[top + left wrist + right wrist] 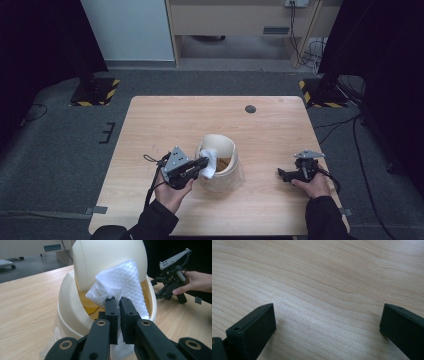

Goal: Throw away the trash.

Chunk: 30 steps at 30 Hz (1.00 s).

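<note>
Two claws: left claw [119, 302] pinches a white cloth [122, 282] inside a cream container [220, 162]; right claw [327, 322], at 3 o'clock, rests released on the counter [165, 120].

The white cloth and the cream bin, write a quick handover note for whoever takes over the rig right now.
Left claw: shut on the white cloth, holding it at the open mouth of the cream bin, under its raised lid.
Right claw: open, holding nothing, resting over bare table to the right of the bin.
Done: cloth gripped and brought to the bin's opening.
Left: the cloth is not yet released; whether it goes in or wipes the rim cannot be told. Probably keep the right claw ready to steady the bin.
</note>
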Motion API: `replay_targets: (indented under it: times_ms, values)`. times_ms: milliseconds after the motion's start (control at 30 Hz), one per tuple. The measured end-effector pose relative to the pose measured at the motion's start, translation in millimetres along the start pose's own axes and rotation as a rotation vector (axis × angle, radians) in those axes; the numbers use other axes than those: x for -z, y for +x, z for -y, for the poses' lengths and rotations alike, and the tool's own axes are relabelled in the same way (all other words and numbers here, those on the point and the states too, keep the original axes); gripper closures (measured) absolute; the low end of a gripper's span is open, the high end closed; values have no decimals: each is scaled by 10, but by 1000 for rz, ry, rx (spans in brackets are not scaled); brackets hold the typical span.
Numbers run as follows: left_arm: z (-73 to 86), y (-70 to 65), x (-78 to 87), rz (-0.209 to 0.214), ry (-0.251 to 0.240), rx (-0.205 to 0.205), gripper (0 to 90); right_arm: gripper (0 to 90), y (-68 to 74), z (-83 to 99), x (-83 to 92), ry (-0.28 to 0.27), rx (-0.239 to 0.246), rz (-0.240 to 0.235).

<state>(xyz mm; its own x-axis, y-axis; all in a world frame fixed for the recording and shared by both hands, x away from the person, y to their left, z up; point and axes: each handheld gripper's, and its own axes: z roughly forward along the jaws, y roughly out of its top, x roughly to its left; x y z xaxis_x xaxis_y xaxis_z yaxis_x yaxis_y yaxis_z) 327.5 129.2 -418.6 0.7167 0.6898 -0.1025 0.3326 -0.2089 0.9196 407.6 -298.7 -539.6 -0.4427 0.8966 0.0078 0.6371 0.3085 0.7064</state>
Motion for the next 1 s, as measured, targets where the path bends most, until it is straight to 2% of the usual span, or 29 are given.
replay_targets:
  times_ms: [733,1000]
  values:
    - [-76,5,-131,-18,88,21,848,6,0,0,0,0,0,0]
    - [-131,-14,-180,-35,138,19,851,6,0,0,0,0,0,0]
